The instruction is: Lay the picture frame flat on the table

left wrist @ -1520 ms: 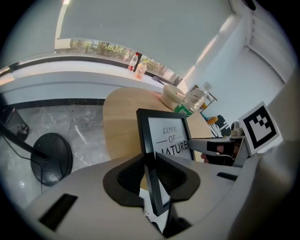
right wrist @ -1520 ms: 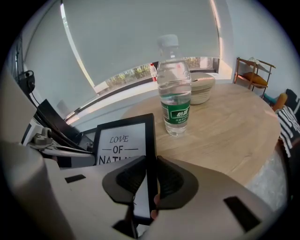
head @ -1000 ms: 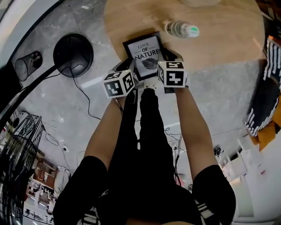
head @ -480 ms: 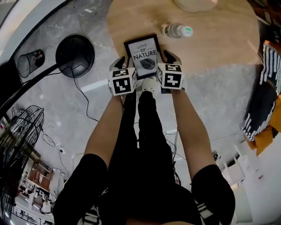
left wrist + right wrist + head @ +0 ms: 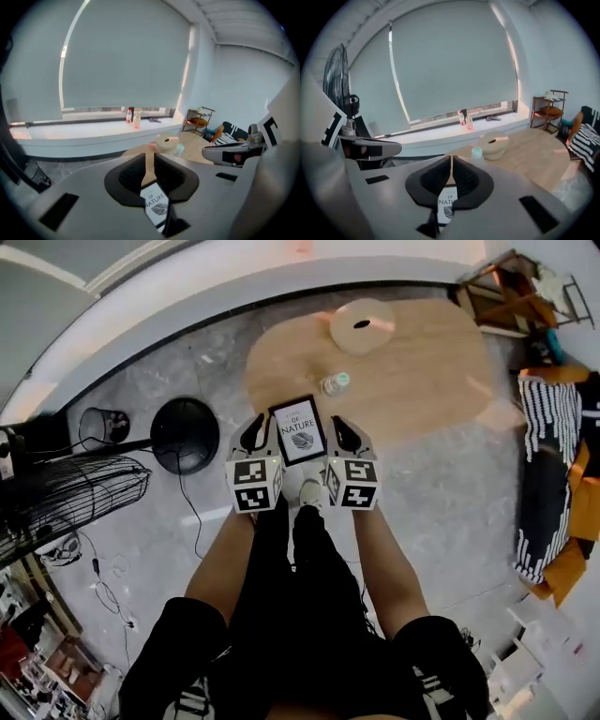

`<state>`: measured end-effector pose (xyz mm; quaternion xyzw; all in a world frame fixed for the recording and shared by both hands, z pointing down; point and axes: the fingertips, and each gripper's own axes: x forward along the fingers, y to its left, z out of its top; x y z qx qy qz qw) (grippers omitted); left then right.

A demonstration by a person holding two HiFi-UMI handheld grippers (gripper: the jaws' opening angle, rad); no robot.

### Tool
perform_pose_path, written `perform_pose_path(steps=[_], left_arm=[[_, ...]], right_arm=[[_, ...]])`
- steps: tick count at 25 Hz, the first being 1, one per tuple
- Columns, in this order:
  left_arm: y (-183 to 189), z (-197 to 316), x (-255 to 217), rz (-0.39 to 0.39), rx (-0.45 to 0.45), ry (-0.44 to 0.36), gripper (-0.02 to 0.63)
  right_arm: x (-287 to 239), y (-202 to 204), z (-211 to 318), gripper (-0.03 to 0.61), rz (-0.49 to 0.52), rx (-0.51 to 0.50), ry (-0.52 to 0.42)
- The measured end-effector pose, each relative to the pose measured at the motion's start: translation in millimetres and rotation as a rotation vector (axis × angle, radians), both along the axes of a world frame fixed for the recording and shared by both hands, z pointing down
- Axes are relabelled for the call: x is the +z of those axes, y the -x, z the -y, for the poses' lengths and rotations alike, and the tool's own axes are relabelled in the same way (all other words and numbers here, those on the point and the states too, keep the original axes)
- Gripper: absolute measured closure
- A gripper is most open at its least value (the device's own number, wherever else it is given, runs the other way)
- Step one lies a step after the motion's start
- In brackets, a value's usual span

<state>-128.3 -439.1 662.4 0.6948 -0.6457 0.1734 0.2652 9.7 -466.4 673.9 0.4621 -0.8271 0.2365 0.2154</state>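
Here, black rectangular picture frame (image 5: 298, 430) between left gripper (image 5: 252, 433), right gripper (image 5: 343, 435).

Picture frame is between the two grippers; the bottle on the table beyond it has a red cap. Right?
No: the cap is green, not red; the right gripper view shows it. The picture frame is between left gripper and right gripper, the bottle on the table beyond.

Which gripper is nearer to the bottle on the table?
Right. The right gripper is just short of the bottle, while the left gripper is on the far side of the picture frame, farther off.
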Motion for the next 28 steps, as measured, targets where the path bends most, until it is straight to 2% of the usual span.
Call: perform_pose_path(steps=[4, 7, 9, 12, 17, 22, 28], left_arm=[[-19.2, 0.9, -110.9, 0.014, 0.033, -0.125, 0.575], [-41.9, -8.1, -201.2, 0.007, 0.064, -0.192, 0.58], [-48.0, -12.7, -251.4, 0.017, 0.083, -0.248, 0.581], [-48.8, -21.7, -300.7, 0.042, 0.119, -0.317, 0.583], [-31.0, -24.5, -358.2, 0.045, 0.108, -0.413, 0.584], [-11.2, -29.0, -406.6, 0.076, 0.081, -0.486, 0.584], [7.8, -29.8, -433.7, 0.101, 0.058, -0.533, 0.584]], right_arm=[[-105.8, -20.7, 3.5, 0.561, 0.096, 0.035, -0.089], [-204.4, -29.3, -2.0, 0.563, 0.178, -0.017, -0.167], [-263.5, -30.2, -4.0, 0.563, 0.193, -0.041, -0.258], [-328.3, -31.7, -8.4, 0.563, 0.189, -0.026, -0.374], [-382.5, -33.8, -8.3, 0.565, 0.168, 0.021, -0.468], [-416.1, -28.7, -16.3, 0.565, 0.178, 0.015, -0.523], [-443.7, -12.4, -17.5, 0.565, 0.201, 0.002, -0.582]])
